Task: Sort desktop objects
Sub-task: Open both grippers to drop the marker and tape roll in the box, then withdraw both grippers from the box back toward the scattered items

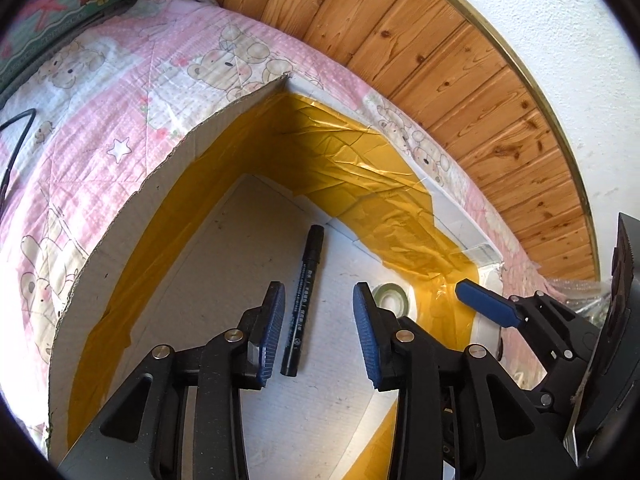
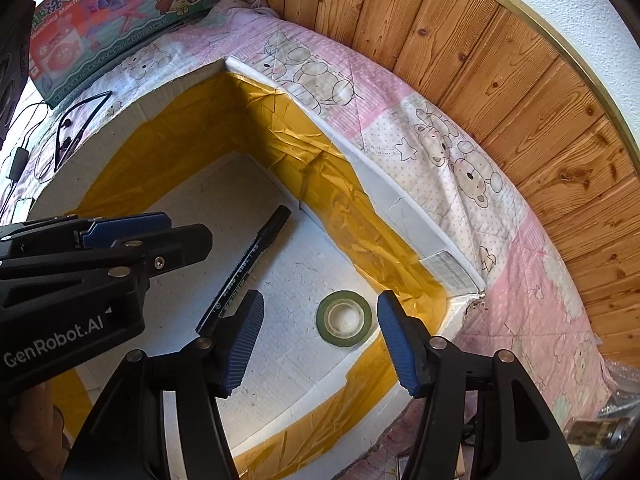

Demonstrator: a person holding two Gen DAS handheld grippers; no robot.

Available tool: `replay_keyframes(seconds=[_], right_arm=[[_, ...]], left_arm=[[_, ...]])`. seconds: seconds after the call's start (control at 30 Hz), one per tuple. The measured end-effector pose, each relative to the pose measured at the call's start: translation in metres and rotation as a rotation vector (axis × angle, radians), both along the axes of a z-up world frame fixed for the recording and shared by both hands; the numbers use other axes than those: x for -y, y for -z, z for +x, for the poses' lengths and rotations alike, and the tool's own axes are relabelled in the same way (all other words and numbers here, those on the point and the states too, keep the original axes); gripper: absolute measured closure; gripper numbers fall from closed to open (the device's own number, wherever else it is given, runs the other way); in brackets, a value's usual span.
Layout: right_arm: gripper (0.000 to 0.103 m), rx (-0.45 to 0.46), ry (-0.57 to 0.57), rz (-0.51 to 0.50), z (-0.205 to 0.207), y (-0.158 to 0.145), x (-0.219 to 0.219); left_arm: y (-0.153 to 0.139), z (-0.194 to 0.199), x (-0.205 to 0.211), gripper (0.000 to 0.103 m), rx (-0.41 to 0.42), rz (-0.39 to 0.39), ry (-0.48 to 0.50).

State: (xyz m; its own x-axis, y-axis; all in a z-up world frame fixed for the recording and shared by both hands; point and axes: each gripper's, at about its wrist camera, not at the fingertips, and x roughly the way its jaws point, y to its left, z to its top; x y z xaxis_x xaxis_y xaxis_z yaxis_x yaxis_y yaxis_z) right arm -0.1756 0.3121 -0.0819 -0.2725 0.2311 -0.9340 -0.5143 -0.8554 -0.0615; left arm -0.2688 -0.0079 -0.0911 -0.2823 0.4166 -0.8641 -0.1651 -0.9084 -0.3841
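Blue-padded left gripper and right gripper both gape, empty, over marker and tape roll.

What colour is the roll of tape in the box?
Green, around a clear core: the roll of tape shows best in the right wrist view.

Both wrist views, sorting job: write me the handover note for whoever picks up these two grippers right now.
Left gripper: open, empty, hanging over the box floor.
Right gripper: open, empty, over the same box.
Black marker: lying flat on the floor of the cardboard box, below the left gripper's open fingers, touched by neither.
Roll of tape: flat on the box floor beside the marker, apart from it, between the right gripper's fingers but not gripped.
Done: marker and tape are in the box.
Left: lift both grippers clear; these views show only a cable and a toy carton outside the box, so check the desk for anything unsorted.
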Motion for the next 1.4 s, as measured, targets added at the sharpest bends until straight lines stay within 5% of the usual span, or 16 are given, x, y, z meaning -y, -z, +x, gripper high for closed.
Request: replay_keyframes(seconds=[1.07, 1.4], right_arm=[[0.043, -0.261, 0.053, 0.090, 0.081, -0.087, 0.087], [0.043, -0.322, 0.048, 0.114, 0.103, -0.105, 0.120]], left_arm=[[-0.088, 0.076, 0.001, 0.065, -0.272, -0.092, 0.092], [-0.108, 0.104, 0.018, 0.065, -0.316, -0.062, 0.091]])
